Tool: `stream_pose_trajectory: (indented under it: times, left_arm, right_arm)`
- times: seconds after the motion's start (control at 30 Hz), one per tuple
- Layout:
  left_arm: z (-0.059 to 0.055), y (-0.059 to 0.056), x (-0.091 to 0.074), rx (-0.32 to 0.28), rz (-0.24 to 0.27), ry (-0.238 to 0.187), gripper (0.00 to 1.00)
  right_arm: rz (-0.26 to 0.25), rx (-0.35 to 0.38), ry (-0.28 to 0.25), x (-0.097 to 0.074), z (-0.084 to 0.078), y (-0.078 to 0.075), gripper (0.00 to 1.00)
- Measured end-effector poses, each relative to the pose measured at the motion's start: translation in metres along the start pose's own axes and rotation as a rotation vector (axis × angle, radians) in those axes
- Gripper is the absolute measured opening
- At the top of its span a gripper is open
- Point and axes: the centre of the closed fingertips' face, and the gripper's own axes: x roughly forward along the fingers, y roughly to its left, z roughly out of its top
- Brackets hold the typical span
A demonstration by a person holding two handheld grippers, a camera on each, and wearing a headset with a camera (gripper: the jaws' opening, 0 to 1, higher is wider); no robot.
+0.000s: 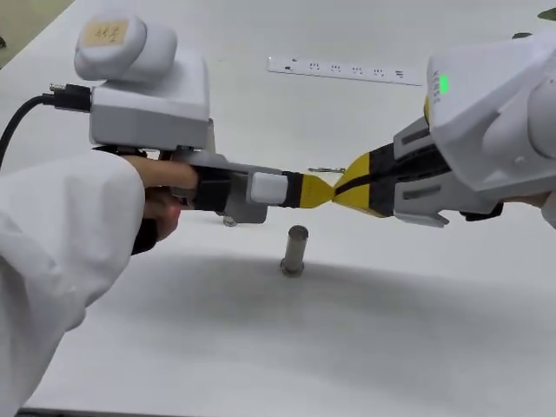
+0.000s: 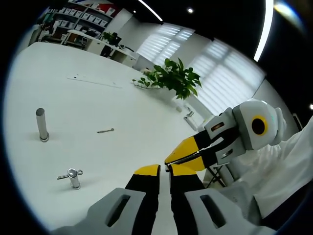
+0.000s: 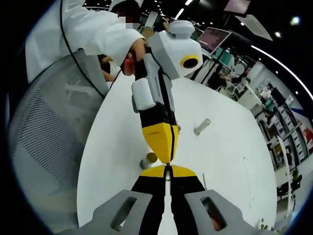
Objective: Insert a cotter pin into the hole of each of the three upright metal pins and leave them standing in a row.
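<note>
Right fingers (image 3: 182, 172) pinch the cotter pin (image 3: 167, 172) above the worktop (image 1: 174, 347). My left fingers (image 2: 146, 171) are pressed together, seemingly on its other end. Light, thin, springy wire, likely slippery: grip near the looped head. A bare metal pin (image 1: 295, 250) stands below.

In the head view the left hand-held gripper (image 1: 323, 191) hides all but the foot of one pin (image 1: 228, 221). The right hand-held gripper (image 1: 346, 189) runs off the right edge. Whether anything sits between the meeting tips is too small to tell. A cotter pin (image 1: 321, 169) is partly covered behind them.
</note>
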Motion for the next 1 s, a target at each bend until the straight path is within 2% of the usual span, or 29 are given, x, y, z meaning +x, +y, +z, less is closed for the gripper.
stream_pose_trajectory:
  times: [0.17,0.43,0.53,0.6,0.7,0.8,1.0]
  left_arm:
    - [-0.0011,-0.0023,0.0014,-0.022,-0.022,0.002,0.00]
    - [-0.0013,-0.0014,0.0010,-0.048,-0.028,0.003,0.00]
    - [-0.0025,-0.0017,-0.0004,-0.001,-0.040,0.014,0.00]
    - [-0.0027,-0.0008,-0.0005,-0.022,-0.030,0.013,0.00]
    - [-0.0026,-0.0001,-0.0012,0.008,-0.023,0.009,0.00]
    - [-0.0029,0.0006,-0.0019,0.004,-0.016,0.011,0.00]
    - [-0.0031,0.0020,-0.0034,0.036,-0.009,0.009,0.00]
  right_arm:
    - [-0.001,-0.009,0.005,0.0005,0.0004,0.0000,0.00]
    - [0.001,-0.010,0.004,-0.0002,0.0007,0.0004,0.00]
    - [0.007,-0.011,0.002,0.0004,0.0020,0.0019,0.00]
    - [0.004,-0.019,0.003,0.0007,0.0022,0.0030,0.00]
    - [0.003,-0.020,-0.001,0.0012,0.0025,0.0031,0.00]
    - [0.005,-0.019,-0.004,0.0017,0.0034,0.0037,0.00]
    - [0.013,0.003,-0.013,0.0019,0.0050,0.0042,0.00]
